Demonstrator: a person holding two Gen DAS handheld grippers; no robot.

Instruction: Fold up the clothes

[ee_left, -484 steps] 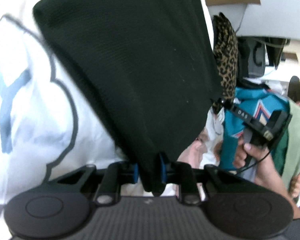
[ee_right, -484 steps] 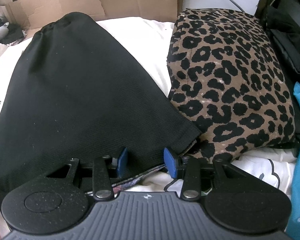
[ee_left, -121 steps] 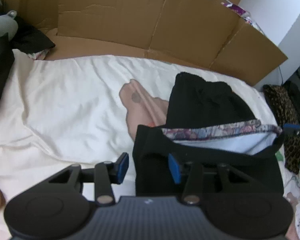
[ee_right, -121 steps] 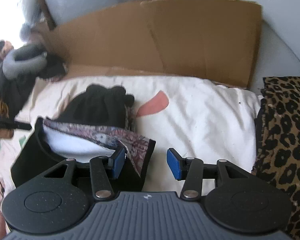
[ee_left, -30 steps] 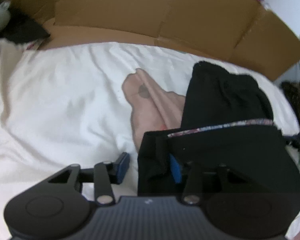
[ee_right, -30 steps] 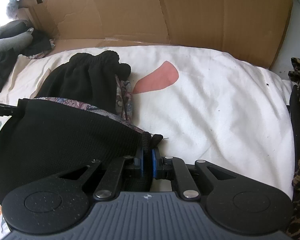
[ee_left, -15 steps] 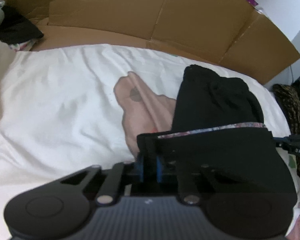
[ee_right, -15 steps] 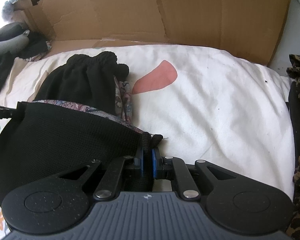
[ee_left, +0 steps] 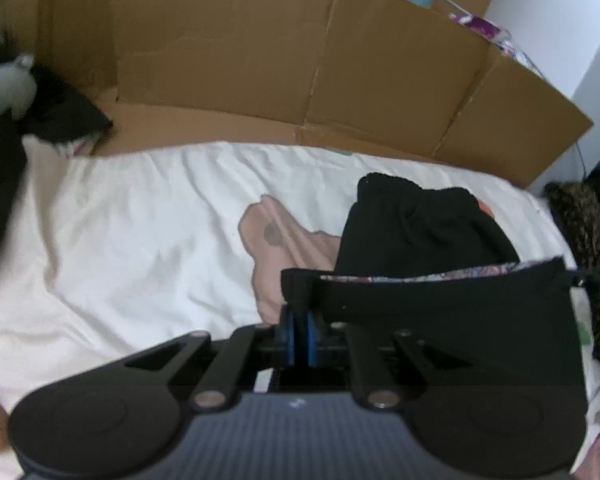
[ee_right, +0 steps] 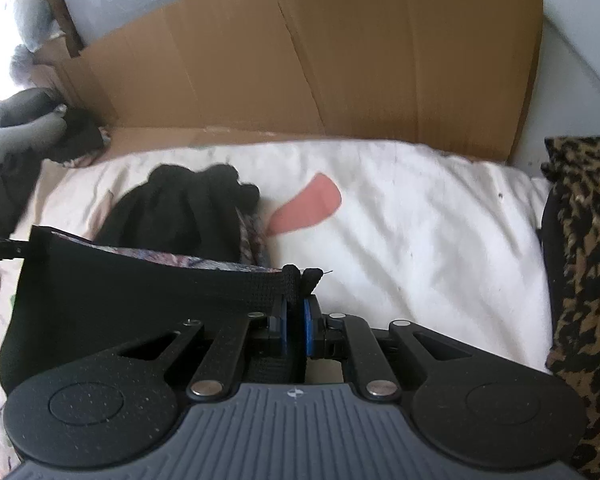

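Note:
A black skirt (ee_left: 452, 320) with a floral lining lies on a white bed cover (ee_left: 140, 240). Its gathered waist end (ee_left: 416, 224) rests farther back on the cover. My left gripper (ee_left: 299, 334) is shut on the skirt's near left hem corner. My right gripper (ee_right: 295, 328) is shut on the near right hem corner (ee_right: 296, 280). The hem edge (ee_right: 160, 268) is stretched between the two grippers and lifted above the cover. The floral lining (ee_right: 180, 259) shows along the lifted edge.
A flattened cardboard box (ee_left: 300, 72) stands along the back of the bed. A leopard-print cloth (ee_right: 588, 280) lies at the right edge. Dark clothes and a grey plush toy (ee_right: 16, 124) sit at the far left. The cover has pink printed patches (ee_right: 306, 204).
My left gripper has closed on the skirt's left hem corner. Both grippers have risen slightly and the hem is pulled taut between them.

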